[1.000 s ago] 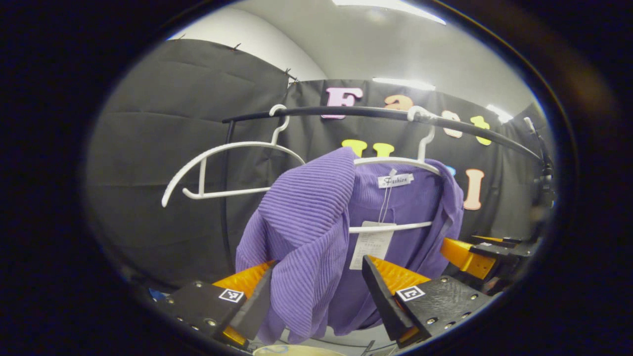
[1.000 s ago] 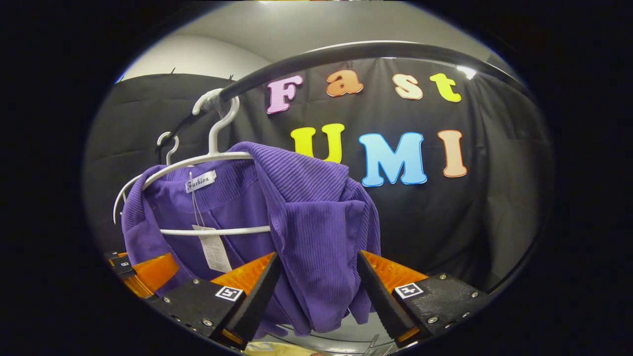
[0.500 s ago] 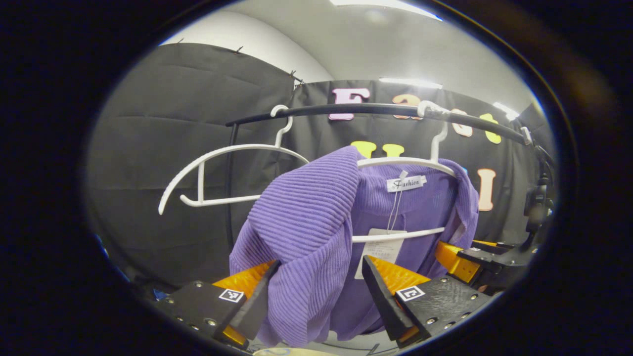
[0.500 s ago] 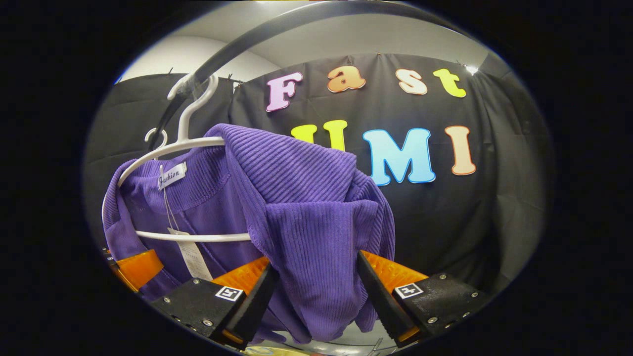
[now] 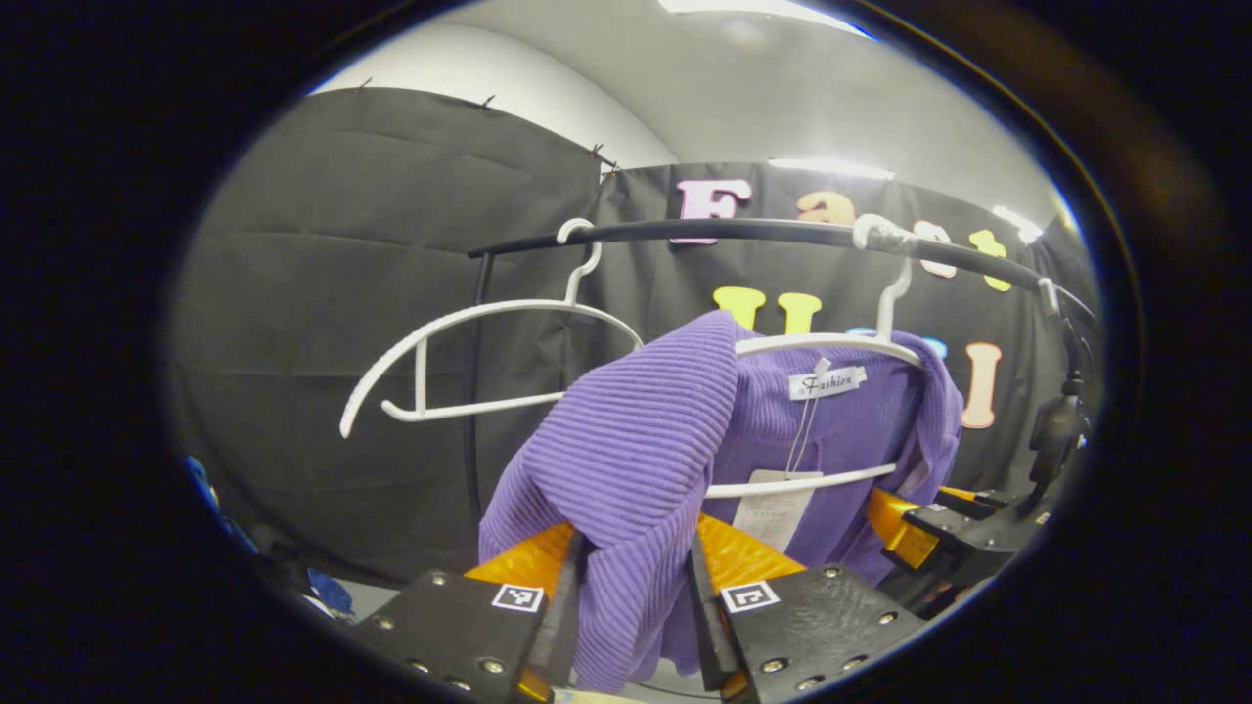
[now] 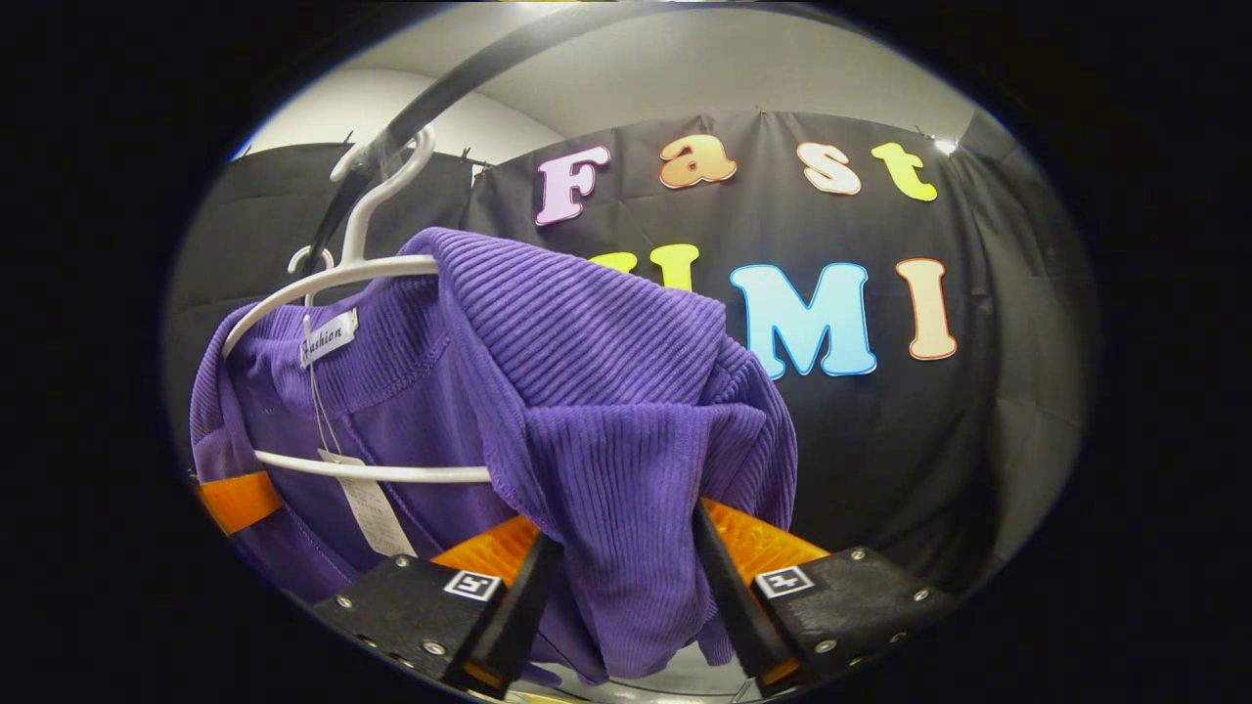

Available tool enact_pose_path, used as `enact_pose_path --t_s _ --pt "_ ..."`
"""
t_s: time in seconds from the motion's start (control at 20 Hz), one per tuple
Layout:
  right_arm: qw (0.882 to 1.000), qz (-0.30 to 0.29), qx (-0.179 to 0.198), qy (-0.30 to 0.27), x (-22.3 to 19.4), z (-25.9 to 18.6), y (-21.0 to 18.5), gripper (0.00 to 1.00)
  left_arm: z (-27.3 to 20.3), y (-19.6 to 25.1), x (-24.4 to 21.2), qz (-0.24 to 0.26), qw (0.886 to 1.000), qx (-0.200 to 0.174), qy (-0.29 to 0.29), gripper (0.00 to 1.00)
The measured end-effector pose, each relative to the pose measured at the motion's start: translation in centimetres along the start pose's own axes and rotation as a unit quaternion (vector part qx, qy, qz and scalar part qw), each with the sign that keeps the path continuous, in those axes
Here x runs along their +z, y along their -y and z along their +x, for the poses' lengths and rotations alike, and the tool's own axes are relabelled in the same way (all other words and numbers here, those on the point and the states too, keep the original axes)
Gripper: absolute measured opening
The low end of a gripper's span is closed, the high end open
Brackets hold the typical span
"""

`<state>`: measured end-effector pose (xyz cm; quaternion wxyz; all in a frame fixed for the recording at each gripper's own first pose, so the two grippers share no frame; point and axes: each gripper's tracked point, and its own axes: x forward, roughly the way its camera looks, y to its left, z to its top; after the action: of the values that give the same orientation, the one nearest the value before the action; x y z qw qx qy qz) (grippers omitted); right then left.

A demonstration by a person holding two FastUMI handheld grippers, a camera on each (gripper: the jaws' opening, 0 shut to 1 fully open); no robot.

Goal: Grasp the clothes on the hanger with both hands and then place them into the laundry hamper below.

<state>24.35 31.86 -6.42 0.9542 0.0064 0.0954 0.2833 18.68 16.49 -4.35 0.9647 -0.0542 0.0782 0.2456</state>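
Both shoulders of purple garment (image 5: 626, 460) now pinched.
Left gripper (image 5: 631, 606) clamped tighter; right gripper (image 6: 621, 587) narrowed onto cloth (still on hanger (image 5: 831, 344)); ready to lift off.

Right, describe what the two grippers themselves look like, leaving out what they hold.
In the left gripper view, the left gripper has two wedge-shaped fingers with ribbed inner faces, bolted to black textured blocks studded with silver screws. Each block carries a small square black-and-white marker. In the right gripper view, the right gripper is built the same: wedge fingers, black screwed blocks, one square marker apiece. No cables are visible.
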Motion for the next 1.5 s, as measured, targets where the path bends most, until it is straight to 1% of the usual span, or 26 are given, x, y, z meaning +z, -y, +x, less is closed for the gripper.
enact_pose_path --t_s 0.05,0.1,0.15,0.2,0.25,0.3,0.35,0.4,0.45,0.5,0.55,0.6,0.65,0.8,1.0,1.1,1.35,1.5 --pt "1.000 0.001 0.003 0.003 0.1 0.0 0.0 0.67 0.0 0.1 -0.1 0.004 1.000 0.000 0.000 0.50" --pt "1.000 0.003 0.005 0.004 0.2 0.0 0.1 0.61 -0.2 -0.8 0.1 0.010 1.000 0.024 0.005 0.42" --pt "1.000 0.007 0.013 0.003 0.2 0.0 0.2 0.50 -0.3 -0.8 0.3 0.008 1.000 0.018 0.010 0.34" --pt "1.000 0.015 0.025 0.001 0.2 0.2 0.2 0.45 -0.7 -0.3 0.3 0.005 1.000 0.008 0.010 0.25" --pt "0.999 0.022 0.032 0.000 0.4 0.2 0.3 0.34 -0.7 0.3 0.1 0.004 1.000 0.000 0.011 0.17" --pt "0.999 0.027 0.036 0.002 0.6 0.2 0.6 0.30 -0.8 0.4 0.1 0.002 1.000 -0.010 0.013 0.17" --pt "0.998 0.034 0.043 0.002 0.8 0.1 0.7 0.17 -1.0 0.5 0.0 0.001 1.000 -0.016 0.013 0.17" --pt "0.998 0.039 0.052 -0.002 0.7 0.1 0.6 0.14 -1.4 0.3 0.1 0.008 1.000 -0.017 0.014 0.24" --pt "0.997 0.042 0.064 -0.005 0.6 0.0 0.3 0.10 -1.8 -0.5 0.1 0.007 1.000 0.000 0.018 0.17" --pt "0.996 0.044 0.074 -0.002 0.8 -0.2 0.2 0.09 -1.6 0.0 0.1 -0.004 1.000 -0.009 0.015 0.07" --pt "0.996 0.047 0.079 0.005 1.1 -0.5 0.3 0.04 -1.7 0.3 -0.1 -0.012 1.000 -0.007 0.015 0.01" --pt "0.995 0.051 0.090 0.005 1.1 -0.5 0.1 0.01 -1.6 0.4 0.0 -0.018 1.000 -0.006 0.017 0.07" --pt "0.993 0.054 0.102 -0.004 0.6 -0.6 -0.4 0.00 -1.8 0.3 0.2 -0.018 1.000 -0.003 0.021 0.02" --pt "0.993 0.064 0.100 0.007 1.1 -2.1 -0.1 0.00 -3.0 0.3 0.9 -0.003 1.000 -0.001 0.025 0.02" --pt "0.991 0.080 0.105 0.009 0.8 -2.5 -0.2 0.00 -4.5 0.2 2.3 0.007 0.999 -0.001 0.035 0.01" --pt "0.992 0.089 0.092 0.015 1.2 -3.0 0.7 0.00 -5.3 -0.1 2.9 0.014 0.999 -0.002 0.036 0.01" --pt "0.995 0.081 0.059 0.025 1.7 -3.8 1.3 0.00 -6.7 -1.4 6.0 -0.004 0.999 -0.019 0.047 0.01" --pt "0.996 0.074 0.035 0.022 1.7 -4.9 1.2 0.00 -6.6 -3.5 7.5 -0.016 0.998 -0.032 0.060 0.01"
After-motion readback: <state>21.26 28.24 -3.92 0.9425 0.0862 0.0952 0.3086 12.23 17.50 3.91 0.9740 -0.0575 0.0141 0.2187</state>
